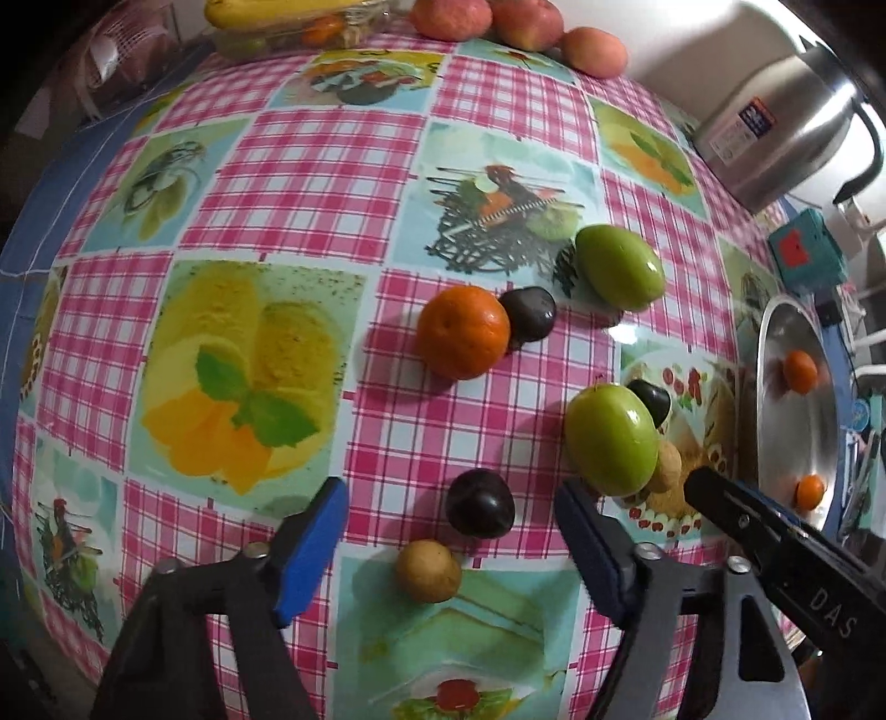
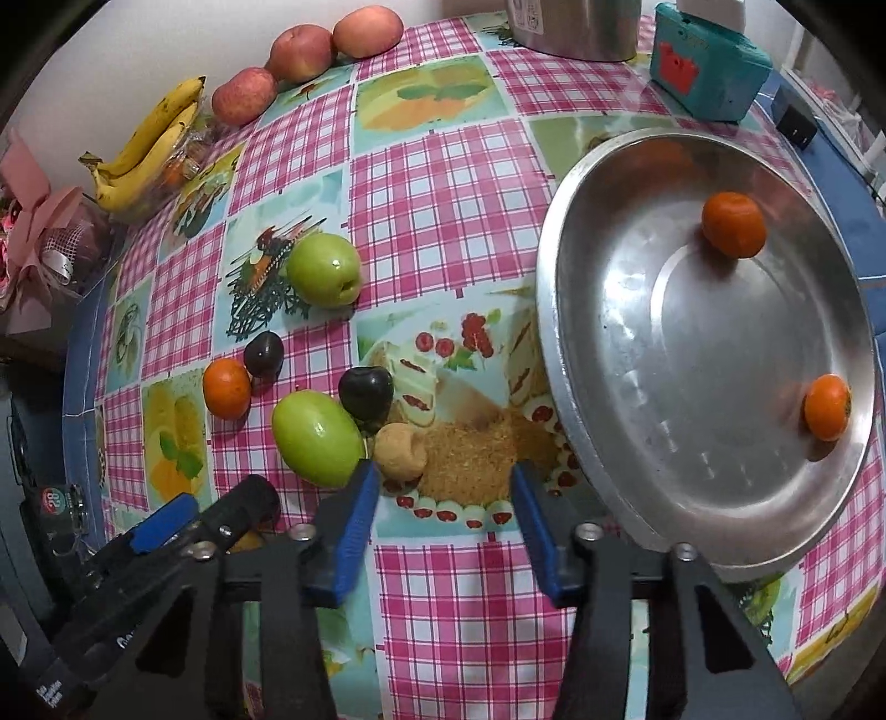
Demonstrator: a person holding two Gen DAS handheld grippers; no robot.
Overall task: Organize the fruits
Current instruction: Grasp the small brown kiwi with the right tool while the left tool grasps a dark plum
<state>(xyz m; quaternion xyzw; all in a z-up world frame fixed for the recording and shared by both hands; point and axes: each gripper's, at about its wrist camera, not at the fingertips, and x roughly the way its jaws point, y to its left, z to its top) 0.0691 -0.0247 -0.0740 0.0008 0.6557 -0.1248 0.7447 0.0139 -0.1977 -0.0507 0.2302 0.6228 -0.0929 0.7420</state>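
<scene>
Both tools hover low over the checked tablecloth [image 2: 443, 183], jaws apart and holding nothing. The left gripper [image 1: 451, 515] opens around a dark plum [image 1: 479, 502], with a small tan fruit [image 1: 427, 570] just nearer the camera; the spread looks set to take one of the two, likely the plum. The right gripper [image 2: 446, 487] faces bare cloth, its left finger just beside a second tan fruit [image 2: 400, 451] and a green fruit [image 2: 317, 437], not closed on either. The metal tray [image 2: 559, 343] sits to the right and already carries two tangerines [image 2: 733, 224], well apart on its sloping wall, which suggests it is the collecting place, perhaps sorted by kind. Still loose on the cloth: one tangerine [image 1: 463, 332] touching a plum [image 1: 529, 313], another green fruit [image 1: 620, 266], and a plum [image 2: 366, 390] behind the near green one. Apples [image 2: 302, 52] and bananas [image 2: 147, 144] lie at the far edge, apparently outside the working cluster. Round fruit may roll if nudged.
</scene>
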